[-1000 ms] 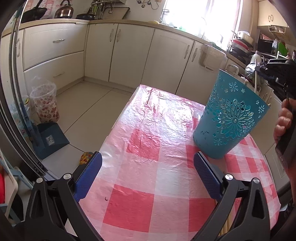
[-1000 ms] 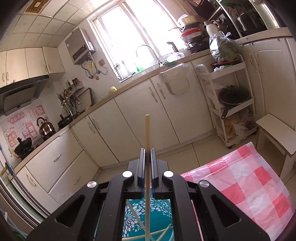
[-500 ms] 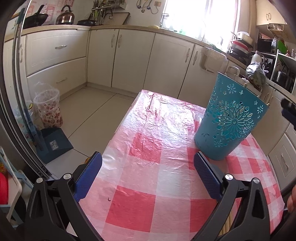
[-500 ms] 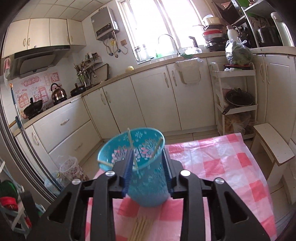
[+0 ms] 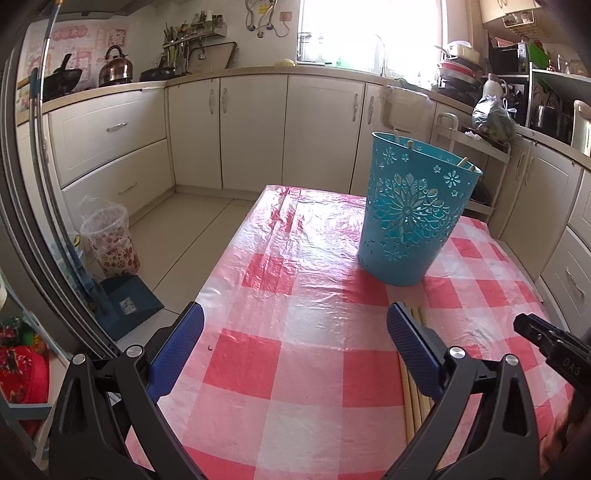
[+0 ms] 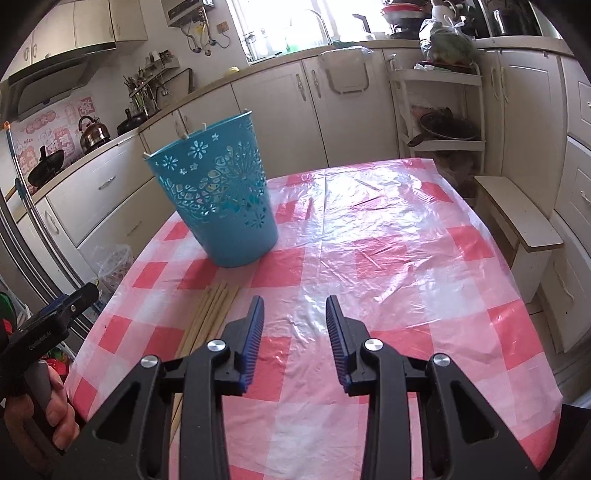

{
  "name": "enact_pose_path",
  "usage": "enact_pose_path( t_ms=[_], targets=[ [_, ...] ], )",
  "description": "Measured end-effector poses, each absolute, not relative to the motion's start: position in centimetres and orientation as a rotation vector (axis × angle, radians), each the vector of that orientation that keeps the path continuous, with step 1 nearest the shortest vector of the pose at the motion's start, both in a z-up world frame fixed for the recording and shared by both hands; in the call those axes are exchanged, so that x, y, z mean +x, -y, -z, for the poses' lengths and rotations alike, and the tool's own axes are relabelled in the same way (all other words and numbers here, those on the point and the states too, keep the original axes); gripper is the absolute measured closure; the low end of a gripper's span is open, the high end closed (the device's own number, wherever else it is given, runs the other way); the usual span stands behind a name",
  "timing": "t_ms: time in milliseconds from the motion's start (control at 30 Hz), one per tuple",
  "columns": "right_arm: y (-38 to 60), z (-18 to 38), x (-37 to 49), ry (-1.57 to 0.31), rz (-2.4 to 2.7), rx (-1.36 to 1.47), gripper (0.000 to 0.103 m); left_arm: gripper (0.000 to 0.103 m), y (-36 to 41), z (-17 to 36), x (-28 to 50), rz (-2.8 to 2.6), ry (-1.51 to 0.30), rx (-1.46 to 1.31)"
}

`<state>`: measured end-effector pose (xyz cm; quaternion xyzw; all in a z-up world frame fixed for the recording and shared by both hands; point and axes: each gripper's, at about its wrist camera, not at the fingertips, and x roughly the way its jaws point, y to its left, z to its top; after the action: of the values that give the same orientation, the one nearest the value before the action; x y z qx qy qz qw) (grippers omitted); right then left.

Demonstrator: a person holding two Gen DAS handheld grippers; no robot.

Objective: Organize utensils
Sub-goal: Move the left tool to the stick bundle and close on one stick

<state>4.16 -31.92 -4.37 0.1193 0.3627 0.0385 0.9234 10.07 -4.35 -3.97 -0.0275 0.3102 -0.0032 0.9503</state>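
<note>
My right gripper (image 6: 294,334) has its blue ribbed pads parted a moderate way, its jaws having just been opening, and nothing lies between them but the red-and-white checked plastic tablecloth (image 6: 388,258) under them. Just to the left of my right fingers (image 6: 253,339), a bundle of pale wooden chopsticks (image 6: 208,314) lies flat on the cloth, its far ends pointing toward the basket and its near ends hidden behind the black finger frame. My left gripper (image 5: 295,350) stands wide open and empty, its two blue pads far apart over the cloth; the same chopsticks (image 5: 415,387) run alongside and partly under its right finger (image 5: 413,349). At the right edge of the left wrist view the black tip of my right gripper (image 5: 546,345) shows, and in the right wrist view my left hand (image 6: 44,413) grips the black handle at the lower left. Ahead of both pairs of fingers, beyond the chopsticks' far ends, stands an upright teal plastic basket with cut-out flower patterns (image 5: 413,214), resting on the cloth; a few pale stick ends (image 5: 463,161) peek above its rim. Farther off are cream kitchen cabinets (image 5: 255,125) and a bright window (image 5: 369,29) over the counter.
</note>
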Motion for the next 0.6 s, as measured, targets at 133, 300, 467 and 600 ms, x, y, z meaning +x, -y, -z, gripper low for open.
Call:
enact_pose_path(
  t_ms=[133,300,467,600],
  targets=[
    [30.5,5.8,4.1,-0.797,-0.118,0.214,0.068,0.008,4.9,4.0,9.1,0.001,-0.649,-0.049],
    [28.6,6.8,4.5,-0.845,-0.170,0.171,0.068,0.008,4.4,4.2,8.7,-0.014,-0.672,-0.065],
    [27.1,7.4,5.0,-0.874,-0.205,0.150,0.068,0.008,3.4,4.5,8.9,-0.037,-0.694,-0.093],
    [26.6,7.5,5.7,-0.895,-0.220,0.171,0.068,0.008,2.7,4.8,9.0,-0.049,-0.705,-0.111]
  ],
)
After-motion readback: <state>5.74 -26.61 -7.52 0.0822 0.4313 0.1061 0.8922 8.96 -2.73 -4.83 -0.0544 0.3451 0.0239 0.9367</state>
